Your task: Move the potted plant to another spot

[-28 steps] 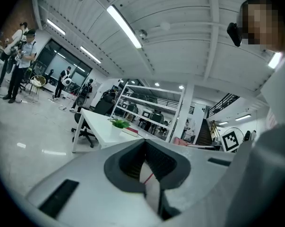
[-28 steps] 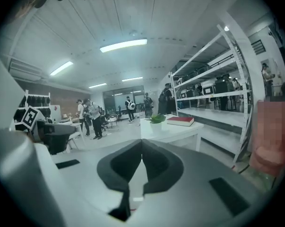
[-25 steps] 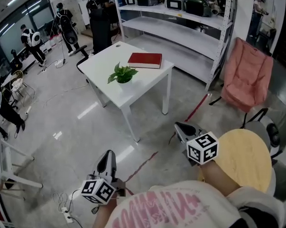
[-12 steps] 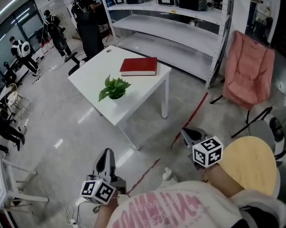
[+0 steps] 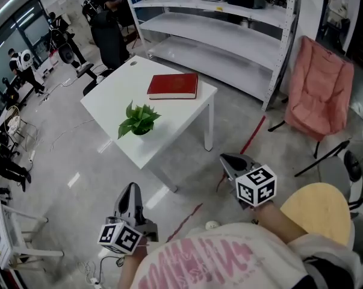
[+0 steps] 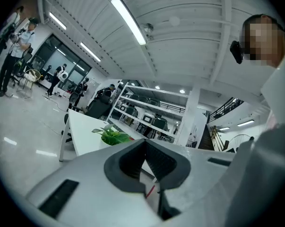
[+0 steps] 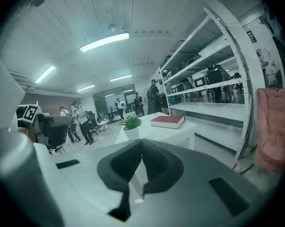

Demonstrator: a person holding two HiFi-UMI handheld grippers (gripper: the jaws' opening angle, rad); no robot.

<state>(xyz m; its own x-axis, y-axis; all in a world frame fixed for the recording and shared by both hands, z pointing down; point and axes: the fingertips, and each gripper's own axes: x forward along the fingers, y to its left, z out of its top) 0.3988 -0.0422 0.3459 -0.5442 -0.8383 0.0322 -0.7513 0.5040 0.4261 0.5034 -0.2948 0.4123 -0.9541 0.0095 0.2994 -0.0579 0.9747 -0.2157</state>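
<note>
The potted plant [image 5: 138, 120], green leaves in a small white pot, stands near the front of a white table [image 5: 109, 95], with a red book [image 5: 173, 86] lying behind it. Both grippers hover over the floor, well short of the table. My left gripper [image 5: 130, 192] is at the lower left and my right gripper [image 5: 232, 161] is further right; both are shut and hold nothing. In the left gripper view the plant [image 6: 113, 135] shows just past the shut left gripper [image 6: 144, 143]. The right gripper view shows plant [image 7: 131, 122] and book [image 7: 167, 121] beyond the shut right gripper [image 7: 142, 143].
Metal shelving [image 5: 229, 35] with equipment runs behind the table. A pink folding chair [image 5: 316, 89] stands at the right, and a round wooden table [image 5: 316, 206] is close by my right side. People [image 5: 21, 65] stand at the far left. A red tape line [image 5: 250, 138] crosses the floor.
The table and plant have come nearer and slid left and down in the head view. Both grippers have travelled forward with me and stayed shut.
</note>
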